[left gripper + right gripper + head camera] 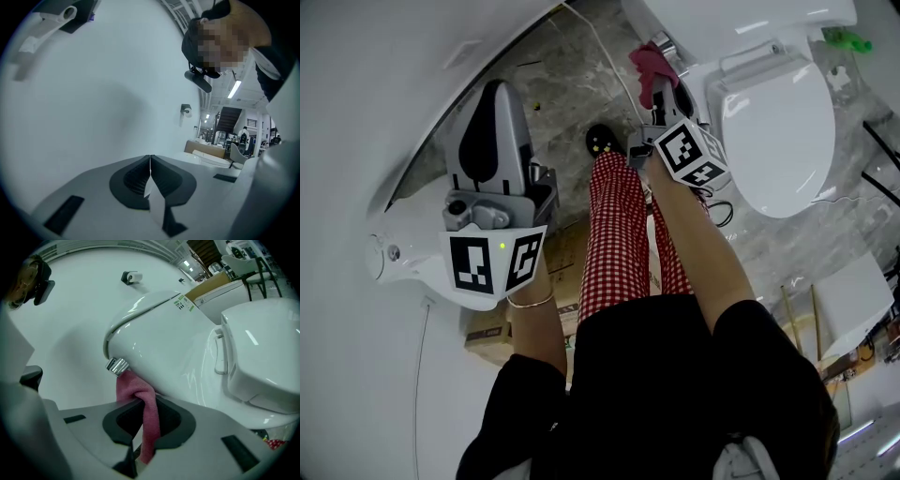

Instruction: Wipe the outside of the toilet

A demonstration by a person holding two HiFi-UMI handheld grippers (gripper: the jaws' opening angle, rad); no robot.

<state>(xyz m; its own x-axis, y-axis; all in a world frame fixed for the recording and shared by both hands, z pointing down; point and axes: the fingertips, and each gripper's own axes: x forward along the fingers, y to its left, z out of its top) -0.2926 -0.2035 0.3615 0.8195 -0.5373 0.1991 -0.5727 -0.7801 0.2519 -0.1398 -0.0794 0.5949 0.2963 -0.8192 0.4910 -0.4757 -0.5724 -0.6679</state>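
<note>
Right gripper (143,405) is clamping the pink cloth (136,389), and the cloth is touching the tank (164,348) side just under the chrome lever (117,365). The rest of the toilet (773,122) is lying ahead and to its right, long axis running away from the tank. Right arm is reaching forward and is much the nearer. Left gripper (150,161) is sitting by the wall (93,93), well apart, jaws together and empty.

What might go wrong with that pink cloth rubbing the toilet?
1. The pink cloth touches the tank right under the shiny flush lever, so it might snag there or trip a flush.
2. The right gripper pinches only a narrow bunch of cloth, so hard rubbing might pull it loose.
3. Its jaws sit close to the tank and might scrape it.
</note>
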